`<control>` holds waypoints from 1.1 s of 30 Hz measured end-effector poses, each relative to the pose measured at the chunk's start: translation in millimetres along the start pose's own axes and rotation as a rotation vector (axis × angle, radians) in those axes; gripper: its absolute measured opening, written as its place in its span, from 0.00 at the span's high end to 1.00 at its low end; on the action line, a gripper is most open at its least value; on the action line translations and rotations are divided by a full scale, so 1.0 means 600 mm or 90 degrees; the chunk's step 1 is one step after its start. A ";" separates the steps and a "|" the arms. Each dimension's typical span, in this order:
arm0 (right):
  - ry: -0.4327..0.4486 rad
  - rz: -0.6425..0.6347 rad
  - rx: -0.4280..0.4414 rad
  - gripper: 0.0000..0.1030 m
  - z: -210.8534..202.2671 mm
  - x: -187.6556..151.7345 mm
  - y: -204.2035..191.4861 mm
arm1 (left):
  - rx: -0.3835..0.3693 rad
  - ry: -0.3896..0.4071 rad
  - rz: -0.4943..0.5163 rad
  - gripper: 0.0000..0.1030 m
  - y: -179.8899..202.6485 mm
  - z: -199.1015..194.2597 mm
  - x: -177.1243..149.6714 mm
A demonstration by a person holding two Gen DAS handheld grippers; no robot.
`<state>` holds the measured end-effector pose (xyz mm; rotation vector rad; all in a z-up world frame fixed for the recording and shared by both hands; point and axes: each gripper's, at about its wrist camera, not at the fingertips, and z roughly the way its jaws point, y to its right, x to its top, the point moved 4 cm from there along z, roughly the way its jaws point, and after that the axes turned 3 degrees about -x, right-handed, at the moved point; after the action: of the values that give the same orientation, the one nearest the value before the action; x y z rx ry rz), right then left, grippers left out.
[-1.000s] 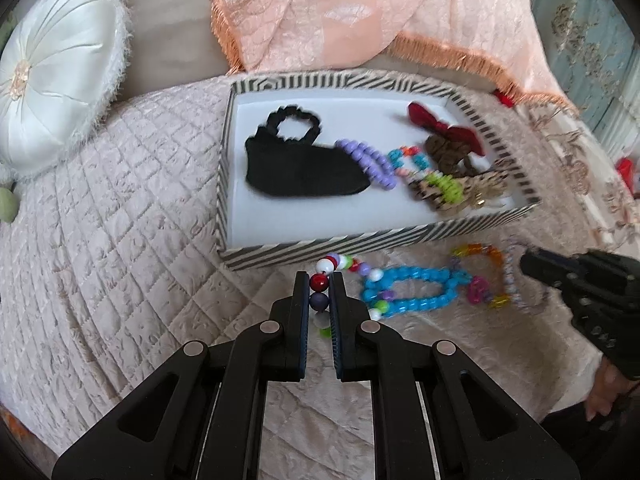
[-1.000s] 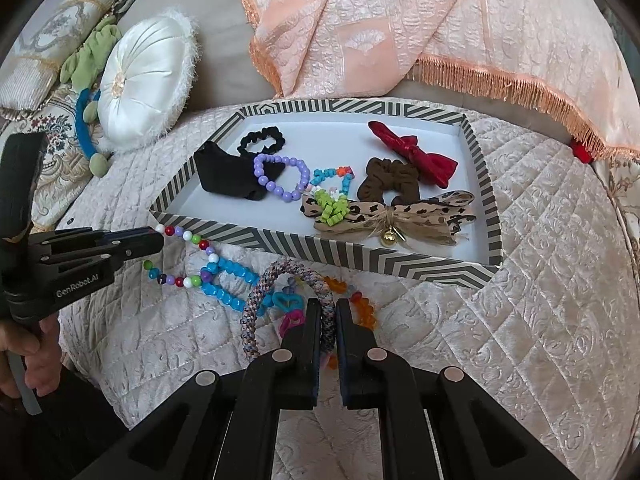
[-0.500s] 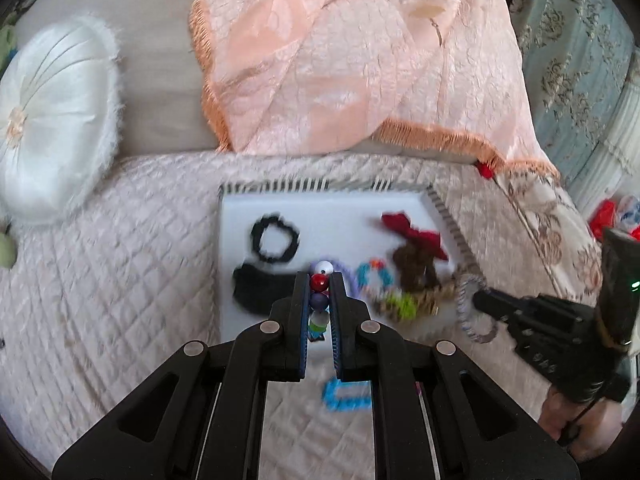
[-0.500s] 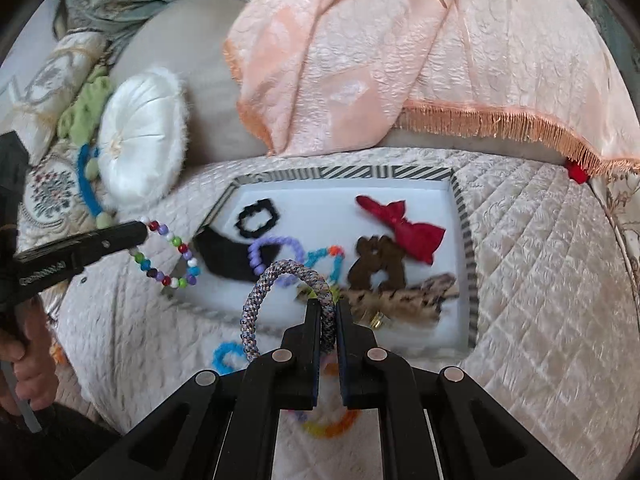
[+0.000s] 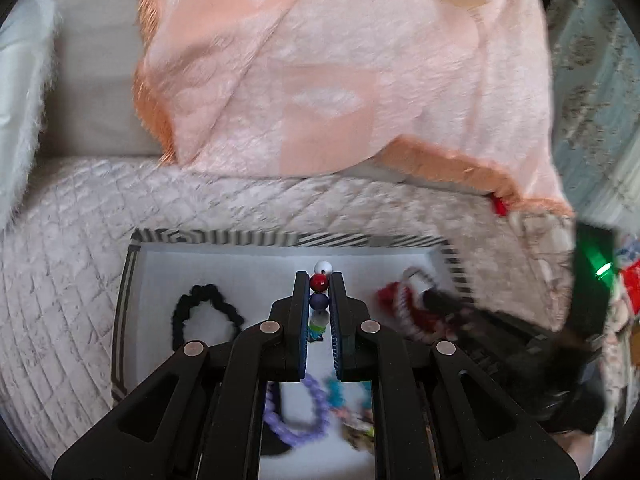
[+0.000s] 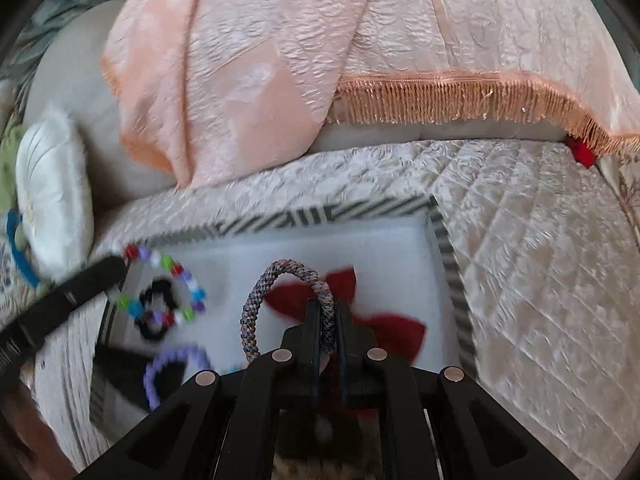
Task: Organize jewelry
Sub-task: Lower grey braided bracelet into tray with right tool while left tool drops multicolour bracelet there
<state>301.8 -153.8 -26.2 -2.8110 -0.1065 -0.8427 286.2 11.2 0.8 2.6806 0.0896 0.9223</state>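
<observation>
My left gripper [image 5: 319, 282] is shut on a string of coloured beads [image 5: 319, 280]; red, white and dark blue beads show between its fingers. It hangs over the white inside of the striped tray [image 5: 208, 237]. My right gripper [image 6: 328, 310] is shut on a woven grey-blue cord bracelet [image 6: 280, 272], whose loop stands up over the tray [image 6: 320, 212] above a red bow [image 6: 384, 328]. In the right wrist view the left gripper [image 6: 116, 266] comes in from the left with the bead bracelet [image 6: 168, 292] dangling over a black scrunchie [image 6: 160, 312].
The tray also holds a black scrunchie [image 5: 206, 312], a purple bead bracelet [image 5: 298, 412], a red bow [image 5: 400, 304] and a black cloth piece. It rests on a quilted bedspread [image 6: 540, 280]. A peach fringed blanket [image 6: 420, 60] lies behind it, and a white cushion [image 6: 52, 192] to the left.
Both grippers lifted their bracelets off the bedspread in front of the tray and carried them forward over the tray. The tray's contents now sit below and close to the fingers.
</observation>
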 end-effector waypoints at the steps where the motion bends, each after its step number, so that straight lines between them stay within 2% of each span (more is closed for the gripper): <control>1: -0.002 0.005 0.000 0.94 0.007 0.004 0.000 | 0.022 -0.020 -0.008 0.92 -0.015 0.018 -0.004; 3: -0.016 0.013 0.009 0.94 0.026 0.007 -0.003 | 0.053 -0.034 -0.010 0.92 -0.038 0.039 -0.012; 6: -0.033 0.025 0.015 0.94 0.046 0.005 -0.005 | 0.063 -0.054 -0.017 0.92 -0.057 0.053 -0.023; 10: -0.039 0.042 0.025 0.93 0.056 0.000 0.001 | 0.081 -0.055 -0.014 0.92 -0.063 0.051 -0.028; 12: -0.031 0.049 0.027 0.83 0.051 0.001 0.005 | 0.078 -0.054 -0.014 0.90 -0.063 0.047 -0.031; 14: -0.020 0.050 0.026 0.62 0.042 0.000 0.010 | 0.085 -0.054 -0.012 0.89 -0.064 0.045 -0.033; 15: -0.015 0.048 0.023 0.60 0.037 0.001 0.015 | 0.085 -0.054 -0.012 0.86 -0.065 0.044 -0.033; 16: -0.012 0.045 0.022 0.59 0.031 0.002 0.016 | 0.085 -0.054 -0.014 0.83 -0.067 0.041 -0.033; 18: -0.005 0.049 0.028 0.59 0.020 0.003 0.022 | 0.087 -0.053 -0.022 0.60 -0.070 0.038 -0.033; 28: 0.029 0.052 0.014 0.59 -0.043 -0.002 0.050 | 0.099 -0.023 0.009 0.60 -0.053 -0.013 -0.023; 33: 0.034 0.021 0.011 0.59 -0.100 -0.059 0.055 | 0.093 -0.014 0.048 0.60 -0.038 -0.068 -0.057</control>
<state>244.2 -199.3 -2.2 -2.7632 -0.0579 -0.9041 235.0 38.4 4.0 2.8460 0.0533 0.9422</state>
